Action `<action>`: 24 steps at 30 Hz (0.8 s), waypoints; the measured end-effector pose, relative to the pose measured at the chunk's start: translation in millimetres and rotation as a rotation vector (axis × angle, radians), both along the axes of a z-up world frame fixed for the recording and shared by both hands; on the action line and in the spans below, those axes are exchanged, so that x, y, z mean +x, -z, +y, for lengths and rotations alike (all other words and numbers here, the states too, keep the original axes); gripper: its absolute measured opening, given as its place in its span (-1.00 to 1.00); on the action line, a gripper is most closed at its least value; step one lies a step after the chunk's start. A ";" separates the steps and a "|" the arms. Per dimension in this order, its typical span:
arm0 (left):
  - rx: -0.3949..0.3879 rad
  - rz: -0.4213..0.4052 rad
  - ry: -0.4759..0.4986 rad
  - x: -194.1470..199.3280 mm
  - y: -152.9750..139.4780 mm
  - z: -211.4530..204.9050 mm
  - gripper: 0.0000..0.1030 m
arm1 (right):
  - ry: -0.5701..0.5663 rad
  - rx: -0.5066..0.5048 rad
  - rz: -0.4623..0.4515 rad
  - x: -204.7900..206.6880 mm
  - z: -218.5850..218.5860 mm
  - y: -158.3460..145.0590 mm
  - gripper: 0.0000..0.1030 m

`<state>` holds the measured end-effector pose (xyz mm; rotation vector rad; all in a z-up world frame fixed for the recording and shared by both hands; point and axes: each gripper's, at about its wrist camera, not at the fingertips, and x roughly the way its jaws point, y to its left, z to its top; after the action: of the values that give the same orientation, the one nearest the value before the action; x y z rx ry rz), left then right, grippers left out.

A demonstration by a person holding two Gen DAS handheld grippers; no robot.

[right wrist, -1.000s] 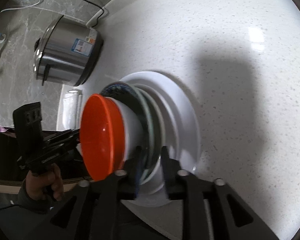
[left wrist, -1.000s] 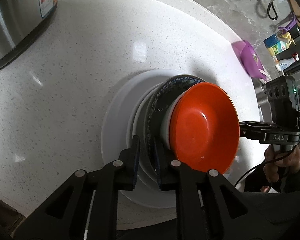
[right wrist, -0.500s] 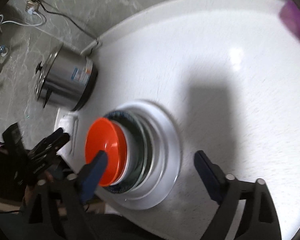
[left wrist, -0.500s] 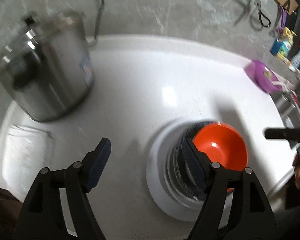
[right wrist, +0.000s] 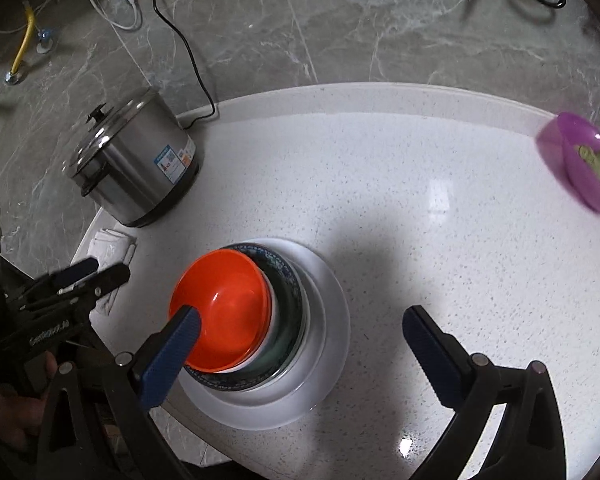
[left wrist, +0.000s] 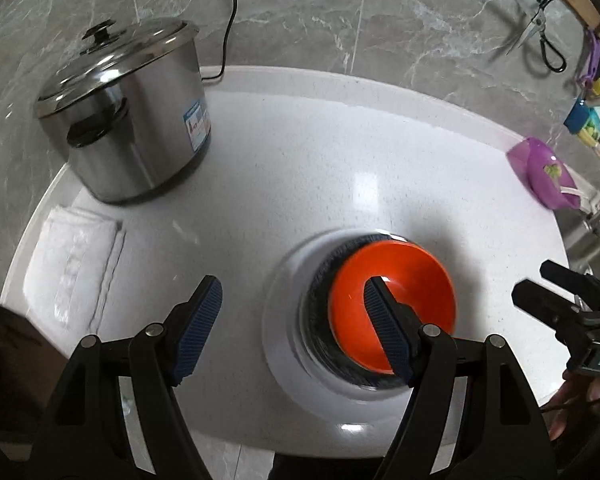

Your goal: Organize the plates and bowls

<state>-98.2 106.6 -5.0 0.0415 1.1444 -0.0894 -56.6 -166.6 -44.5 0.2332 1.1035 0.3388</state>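
An orange bowl [left wrist: 420, 280] [right wrist: 224, 300] tops a stack near the counter's front edge. Under it lie a white bowl, a dark blue-patterned plate [left wrist: 320, 280] [right wrist: 288, 276] and a large white plate [left wrist: 284, 320] [right wrist: 332, 320]. My left gripper [left wrist: 292, 292] hangs above the stack's left side, open, with nothing between its fingers. The right gripper [right wrist: 300, 316] hovers over the stack, wide open and empty. Each gripper also shows in the other's view: the right gripper [left wrist: 532, 280] and the left gripper [right wrist: 108, 270], both held by a hand.
A lidded steel pot [left wrist: 132, 120] [right wrist: 136, 168] with a cord stands at the back left. A folded white cloth [left wrist: 76, 268] [right wrist: 112, 244] lies in front of it. A purple bowl [left wrist: 544, 172] [right wrist: 580, 160] sits at the right edge. Scissors [left wrist: 540, 20] hang on the wall.
Both grippers were shut on the rims of the stacked plates a second ago. They have opened, let go and risen away, and the stack rests on the counter.
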 end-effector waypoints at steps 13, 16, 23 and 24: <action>-0.105 0.004 0.037 -59.1 -23.5 -45.7 0.42 | 0.057 0.024 -0.065 -29.9 -16.1 -29.7 1.00; -0.133 0.015 0.063 -59.0 -24.8 -46.1 0.43 | 0.089 0.020 -0.077 -33.0 -15.8 -36.1 1.00; -0.149 0.063 0.084 -57.5 -20.1 -27.9 1.00 | 0.130 0.013 -0.103 -38.1 -3.6 -47.4 1.00; -0.148 0.060 0.084 -53.1 -19.3 -25.4 1.00 | 0.130 0.011 -0.106 -39.4 -1.9 -47.6 1.00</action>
<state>-151.3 81.3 14.3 -0.0450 1.1933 -0.2511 -96.0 -168.5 3.0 0.2917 0.9775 0.2385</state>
